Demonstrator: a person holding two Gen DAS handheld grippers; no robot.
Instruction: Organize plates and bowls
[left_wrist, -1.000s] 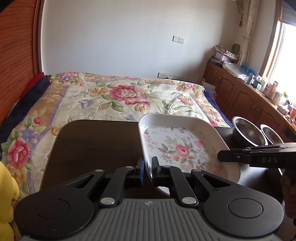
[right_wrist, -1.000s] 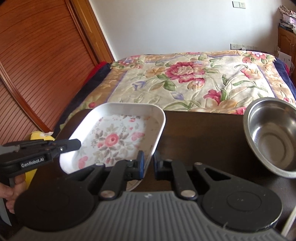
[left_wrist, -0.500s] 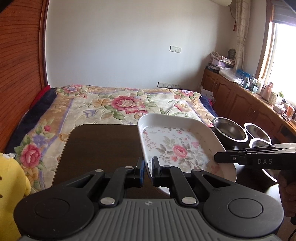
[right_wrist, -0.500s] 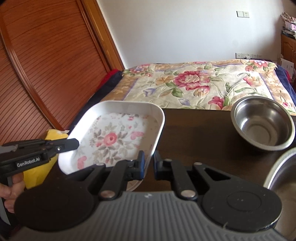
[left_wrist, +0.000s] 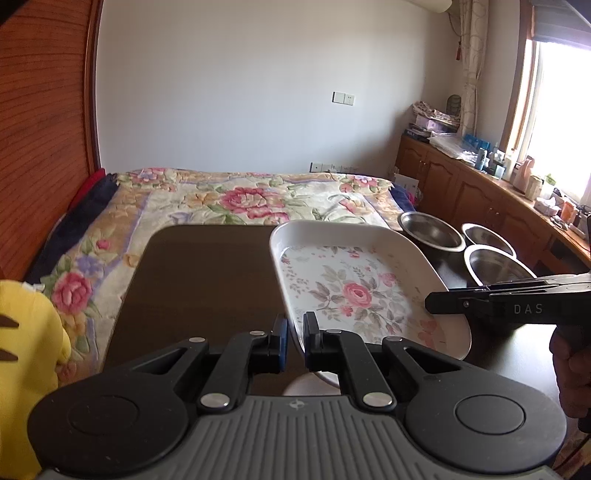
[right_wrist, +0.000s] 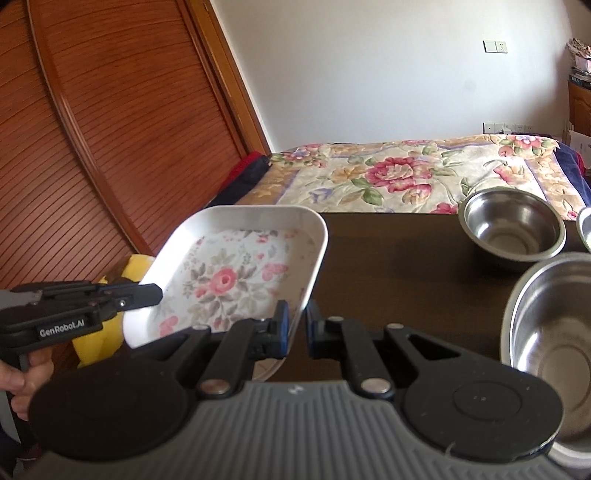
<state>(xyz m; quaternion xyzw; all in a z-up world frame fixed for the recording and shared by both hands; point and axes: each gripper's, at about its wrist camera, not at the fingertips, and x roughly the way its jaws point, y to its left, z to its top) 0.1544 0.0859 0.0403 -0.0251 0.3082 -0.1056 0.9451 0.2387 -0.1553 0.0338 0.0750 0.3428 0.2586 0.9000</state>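
White with a rose print, the rectangular plate (left_wrist: 354, 291) hung above the dark surface (left_wrist: 207, 280), my left hand-held gripper (left_wrist: 294, 334) and right hand-held gripper (right_wrist: 295, 326) each clamped on an opposite rim. Steel bowls (right_wrist: 513, 229) sat to its right.

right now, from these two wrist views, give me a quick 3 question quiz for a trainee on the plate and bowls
1. True or false: both the left gripper and the right gripper are shut on the rim of the floral plate.
2. Multiple choice: how many steel bowls show in the left wrist view? A) one B) two C) three
3. Short answer: what does the plate hang over?

Key
1. True: each pinches one long edge.
2. C: a far bowl, a second bowl and a near bowl, all to the right of the plate.
3. The dark table; the plate is held tilted above it.
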